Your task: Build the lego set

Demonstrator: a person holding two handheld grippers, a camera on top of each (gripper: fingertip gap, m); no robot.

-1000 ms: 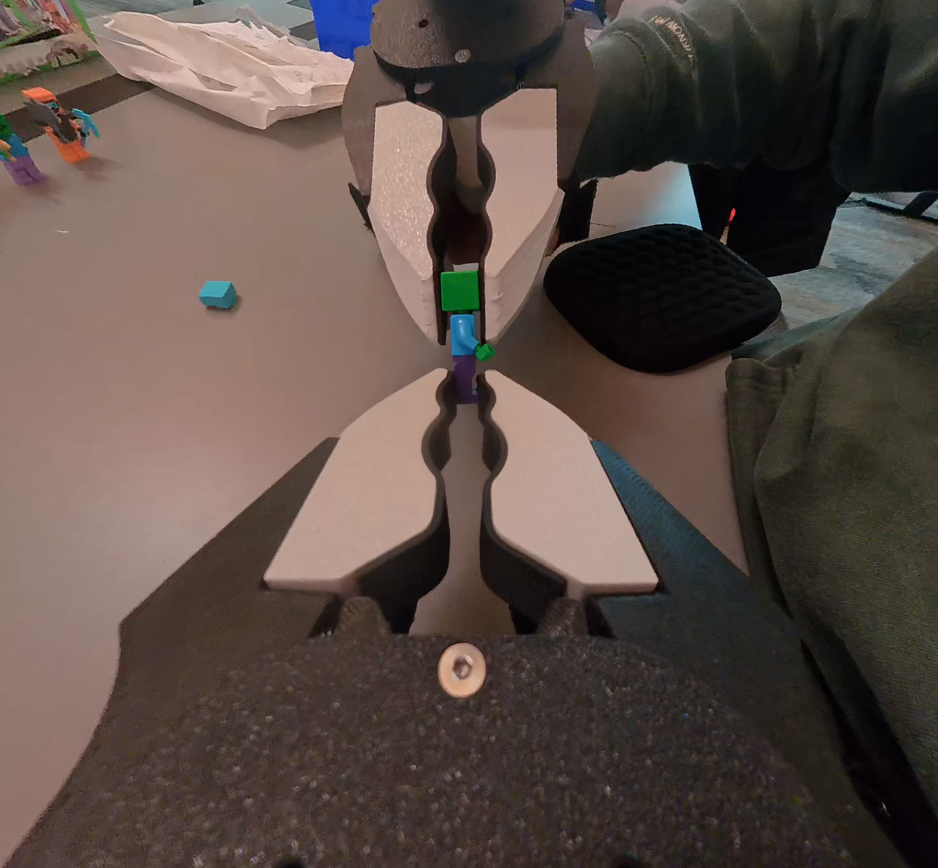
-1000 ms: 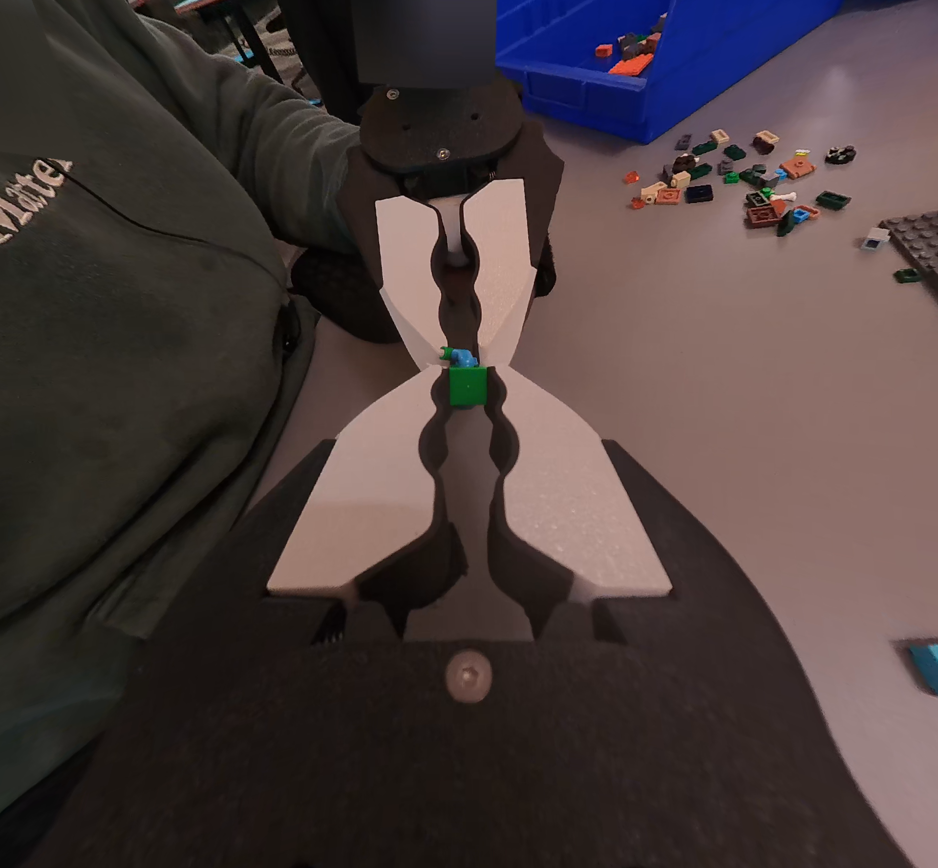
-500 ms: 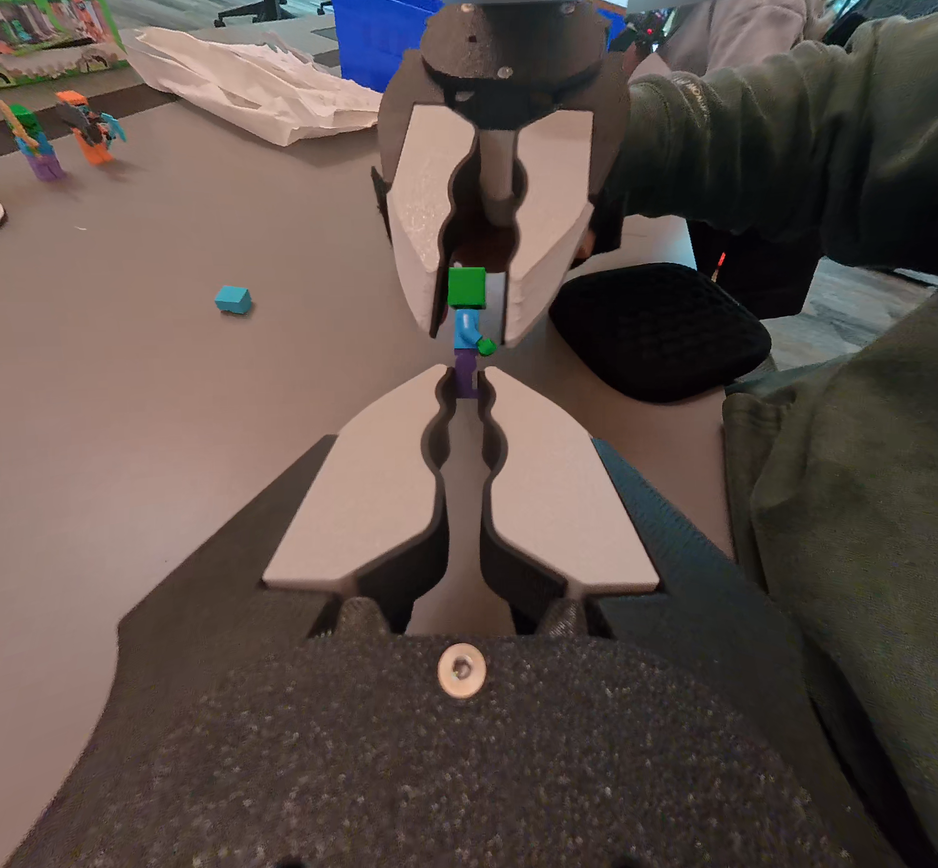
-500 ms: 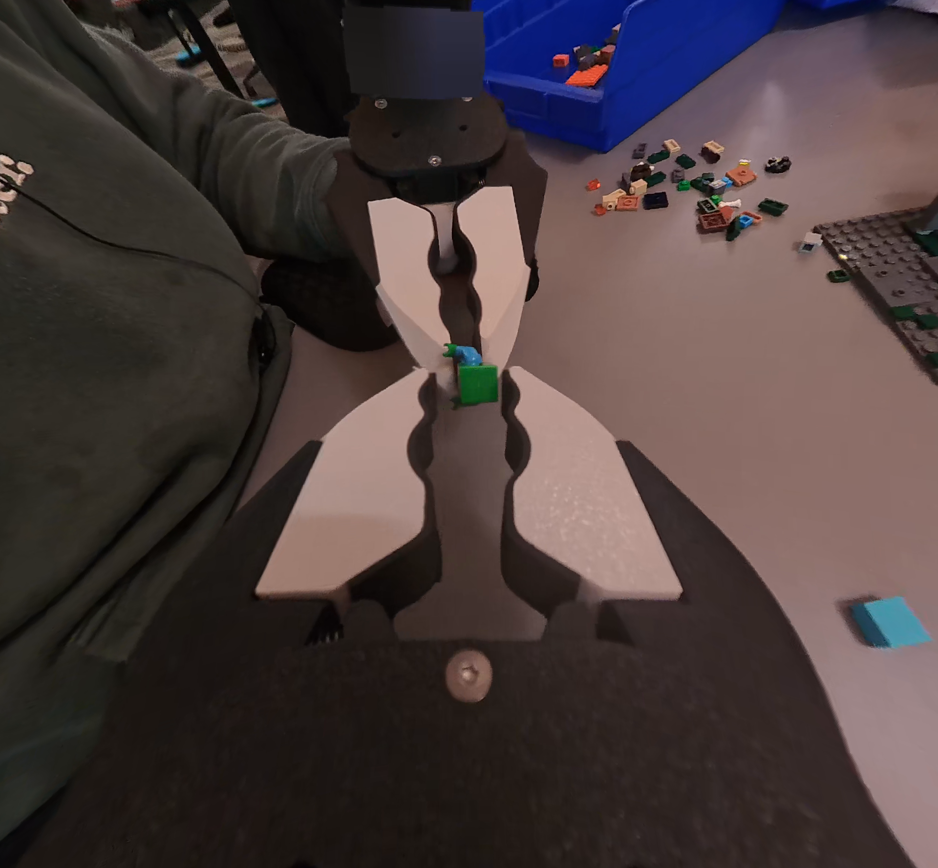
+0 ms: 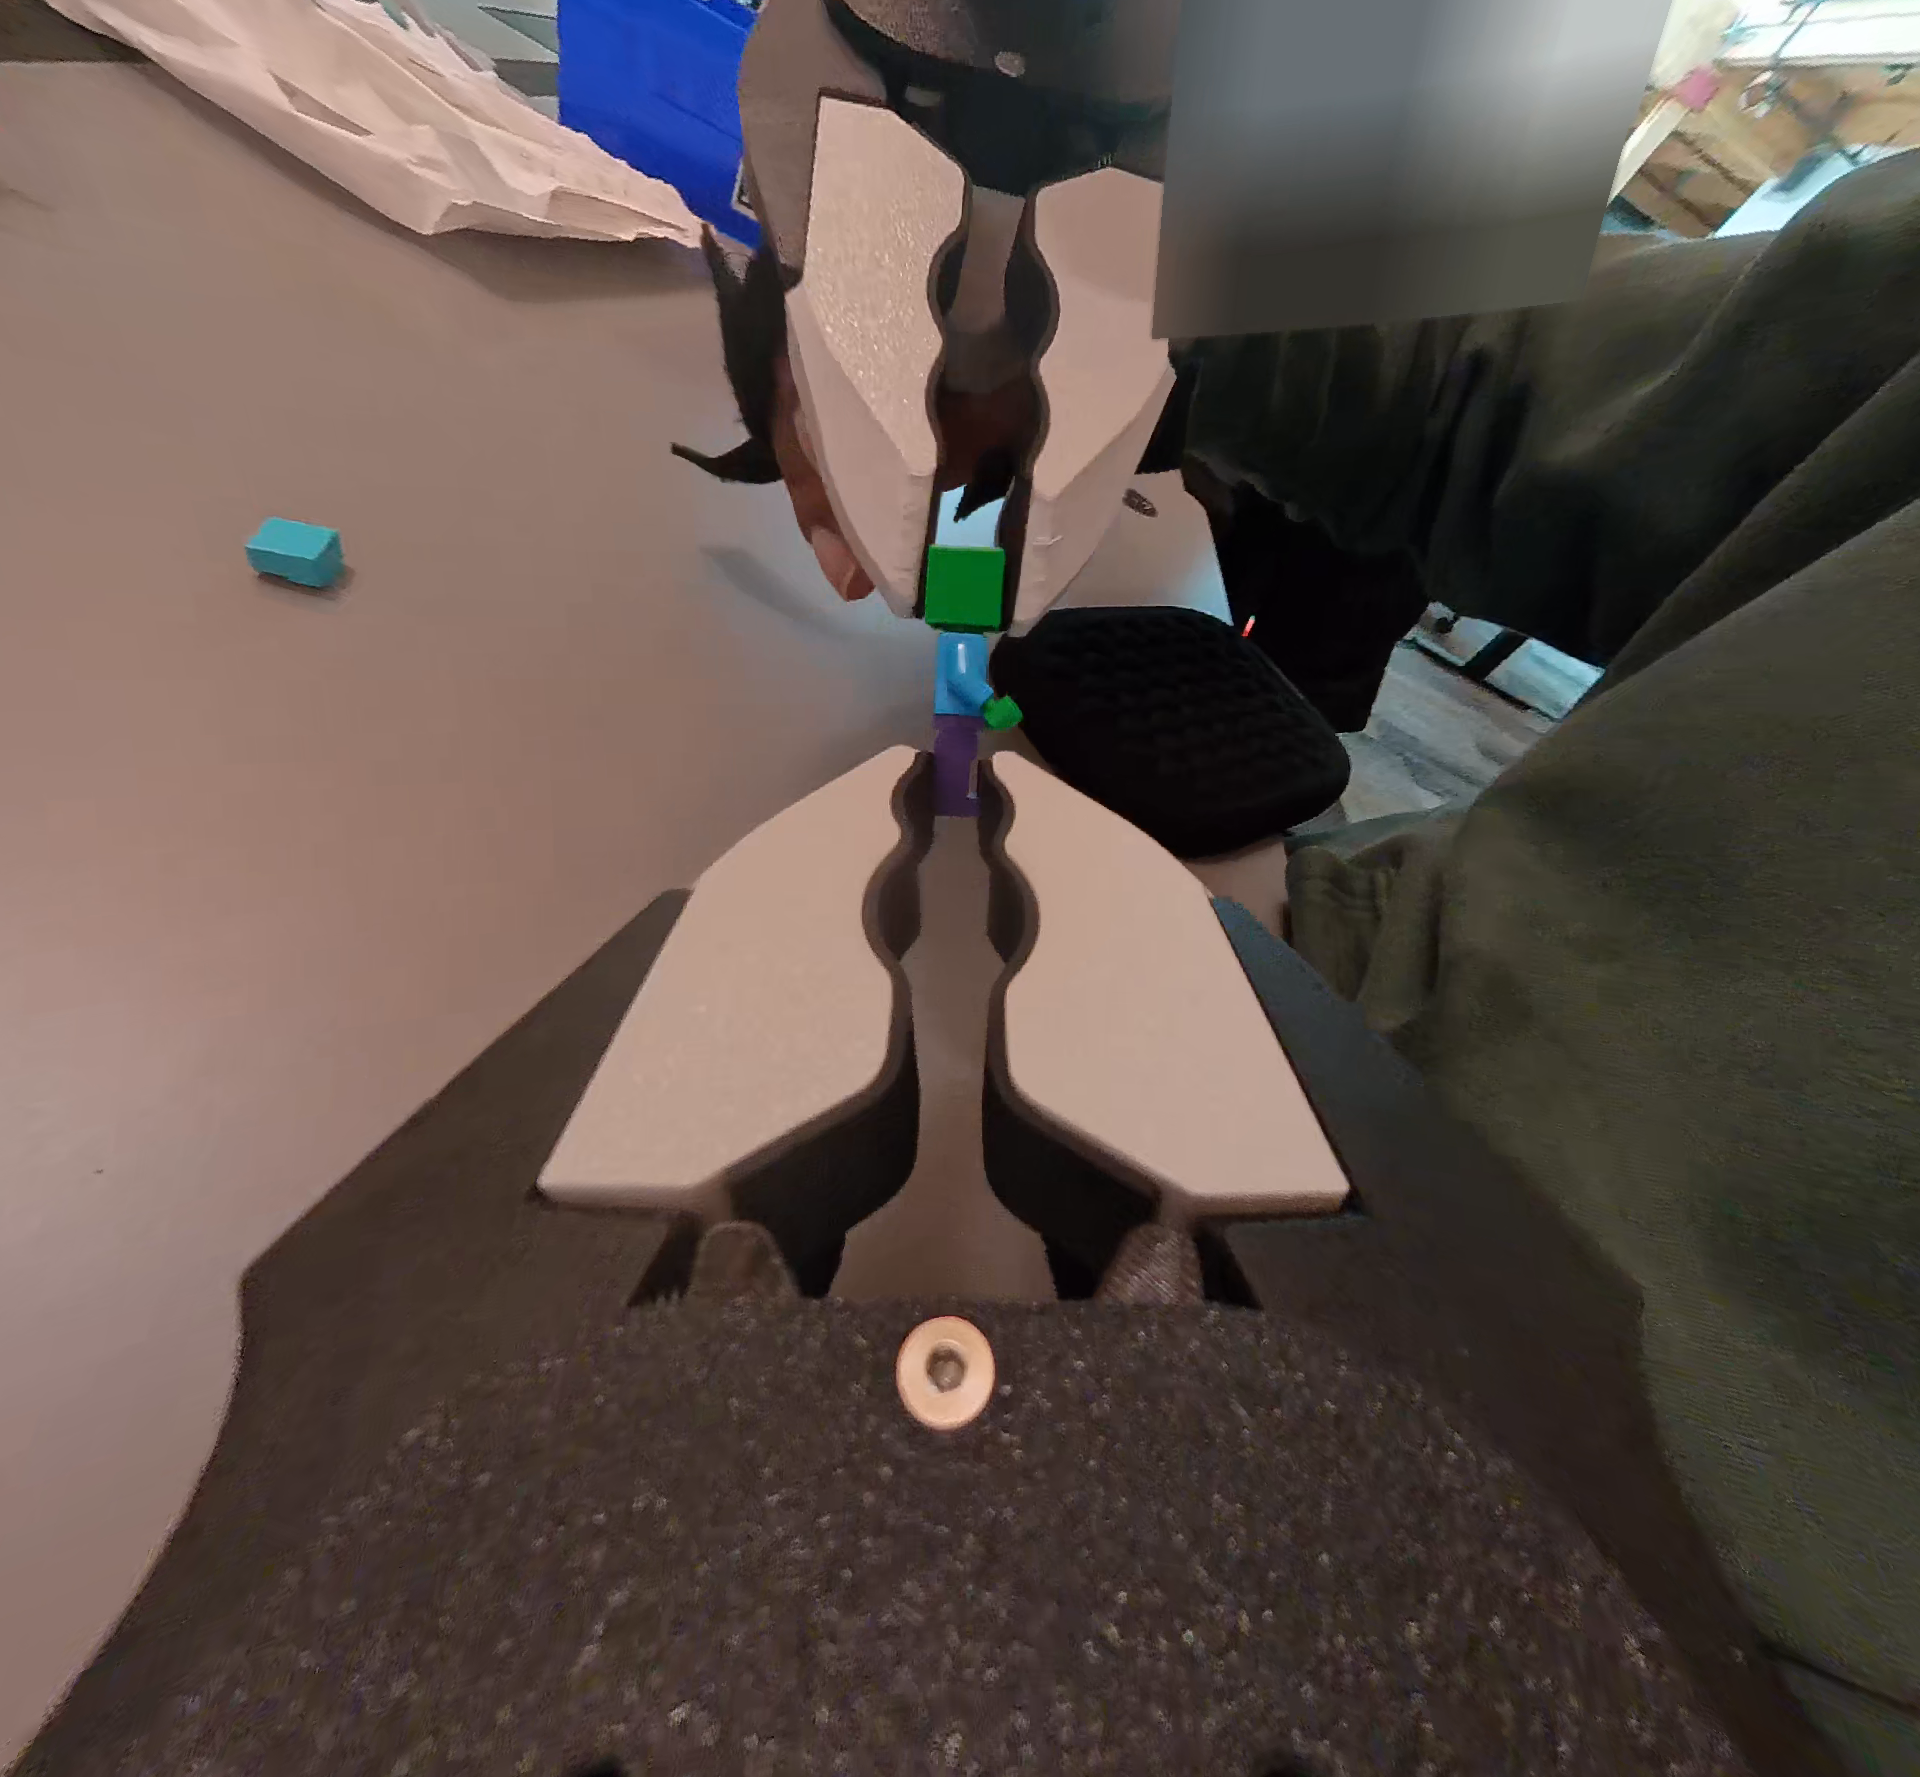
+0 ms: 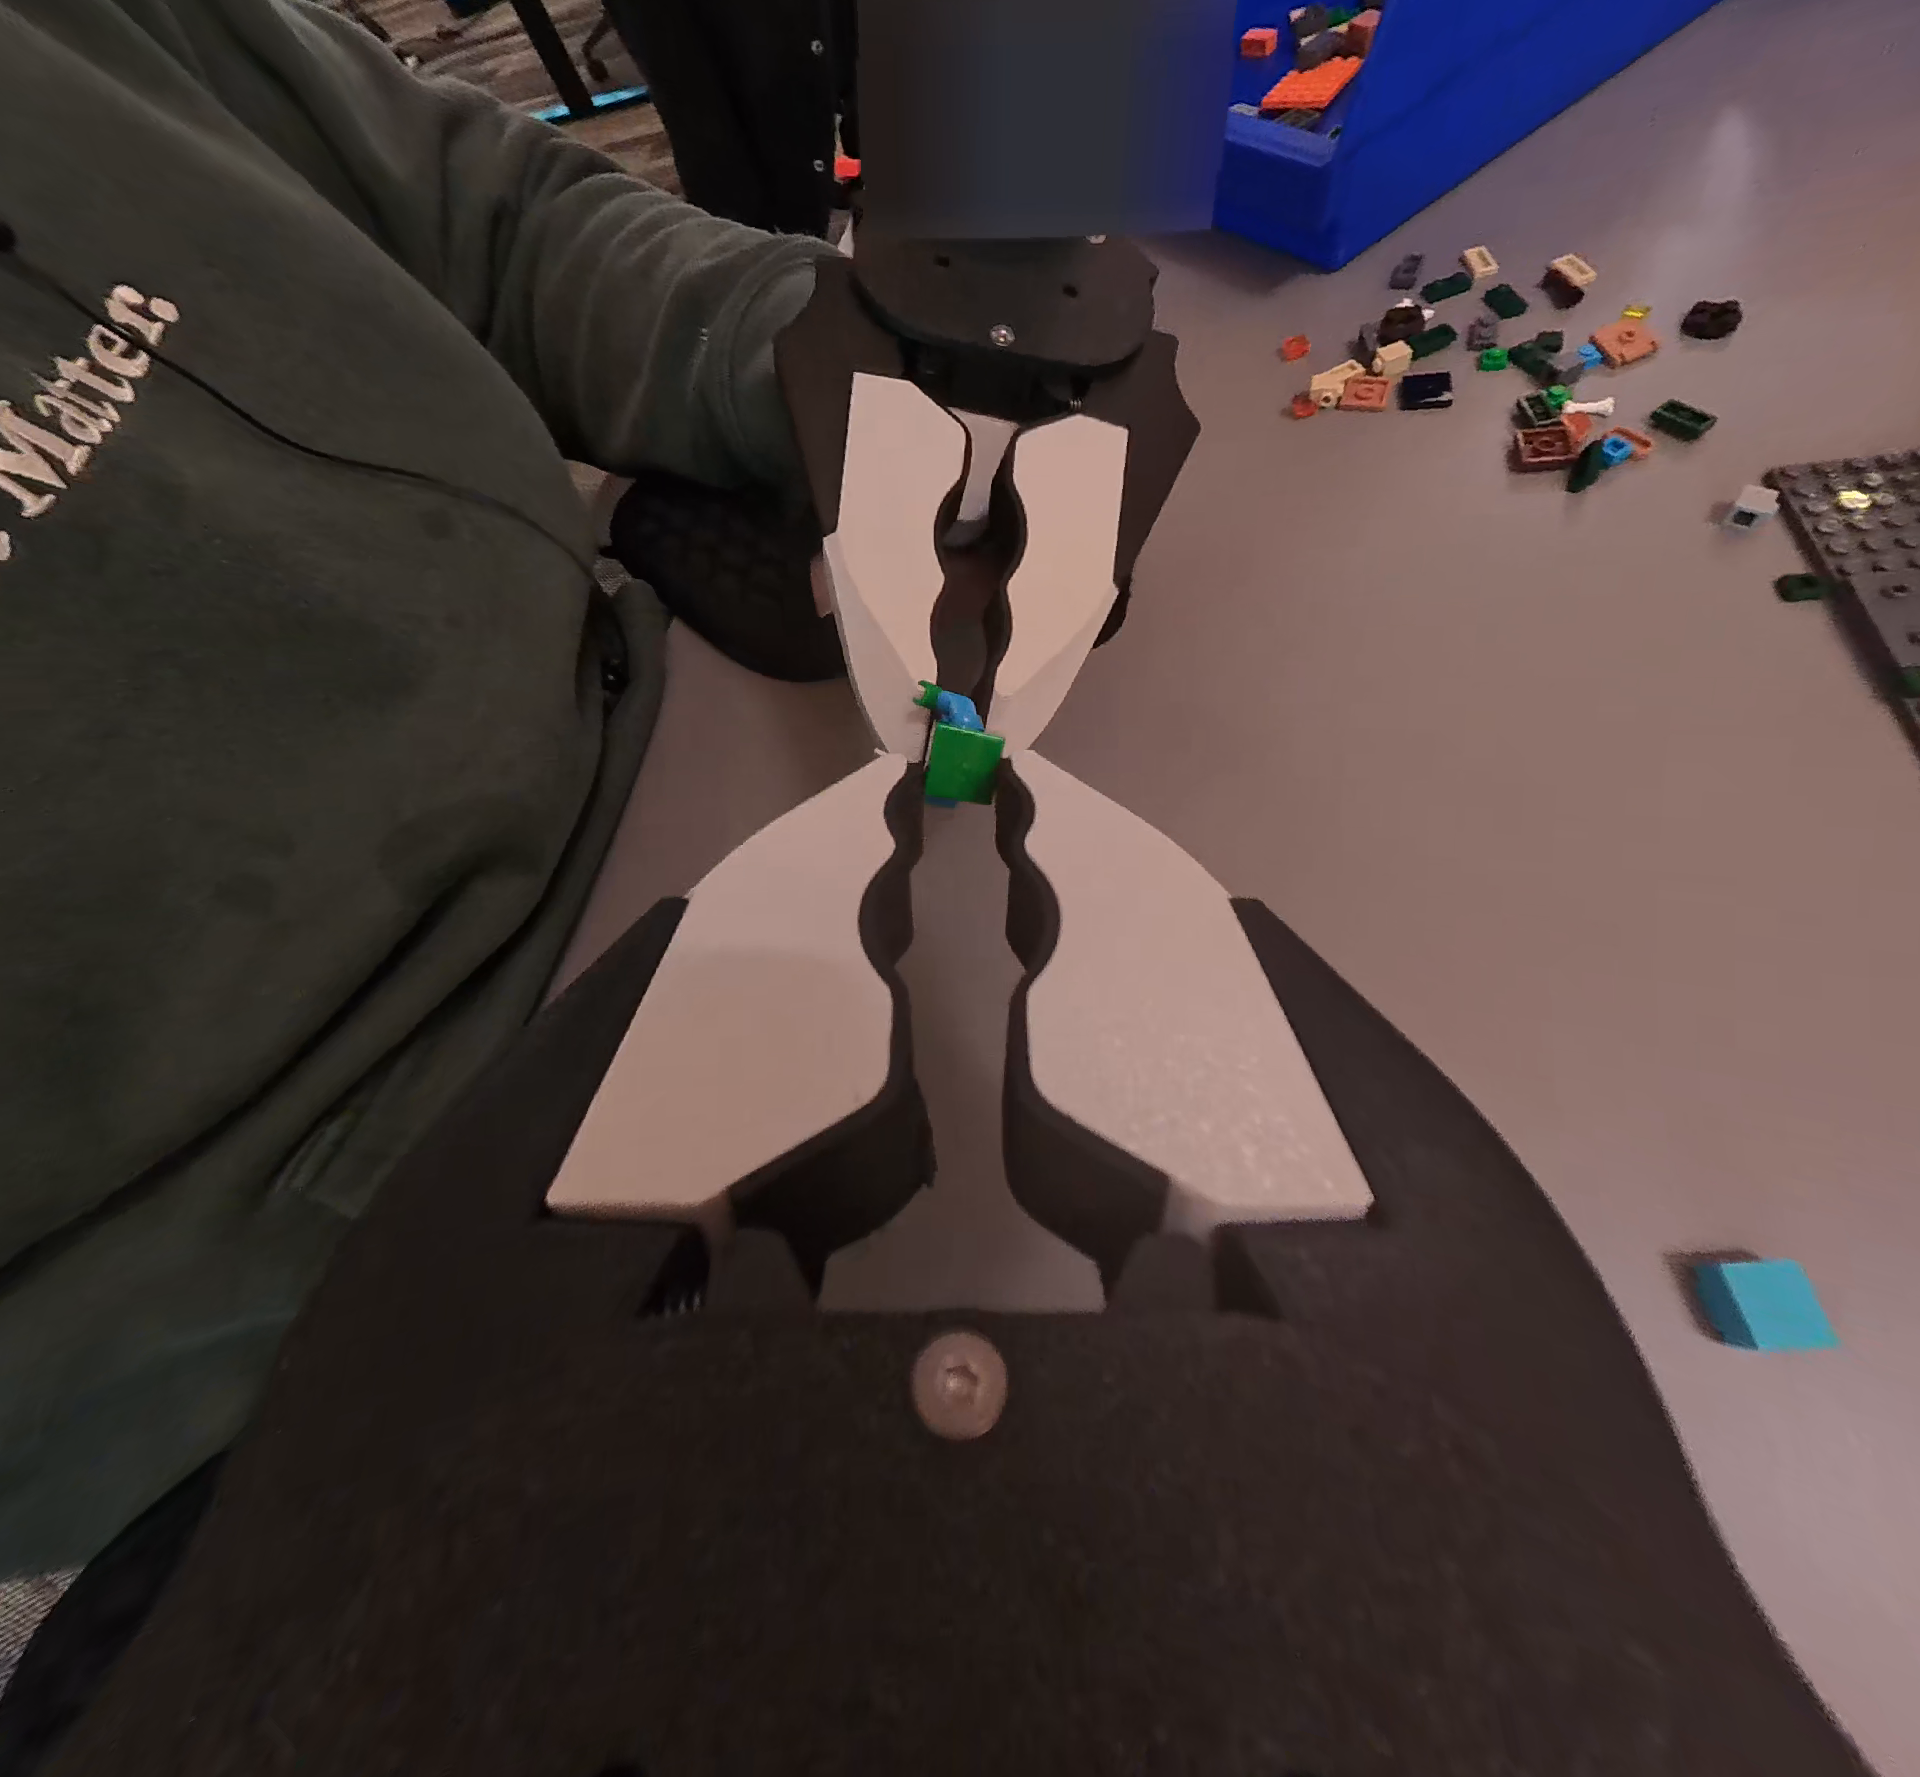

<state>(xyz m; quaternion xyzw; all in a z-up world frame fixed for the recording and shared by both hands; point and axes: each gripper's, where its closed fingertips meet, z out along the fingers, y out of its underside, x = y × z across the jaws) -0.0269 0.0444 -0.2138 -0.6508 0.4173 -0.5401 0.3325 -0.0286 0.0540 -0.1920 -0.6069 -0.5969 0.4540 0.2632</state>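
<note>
Two grippers meet nose to nose over my worktop (image 5: 312,844). My left gripper (image 5: 954,777) has its jaws clamped on the minifigure (image 5: 961,678) by its purple legs; my right gripper (image 6: 961,771) has its jaws closed on the green head, above the teal brick (image 5: 294,553).

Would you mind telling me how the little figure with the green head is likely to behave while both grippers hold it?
The minifigure looks rigid and light, held at its purple legs by the left gripper. Being jointed parts, its green head, between the right gripper's fingers, could probably pop off if pulled. Its smooth plastic may slip.
</note>
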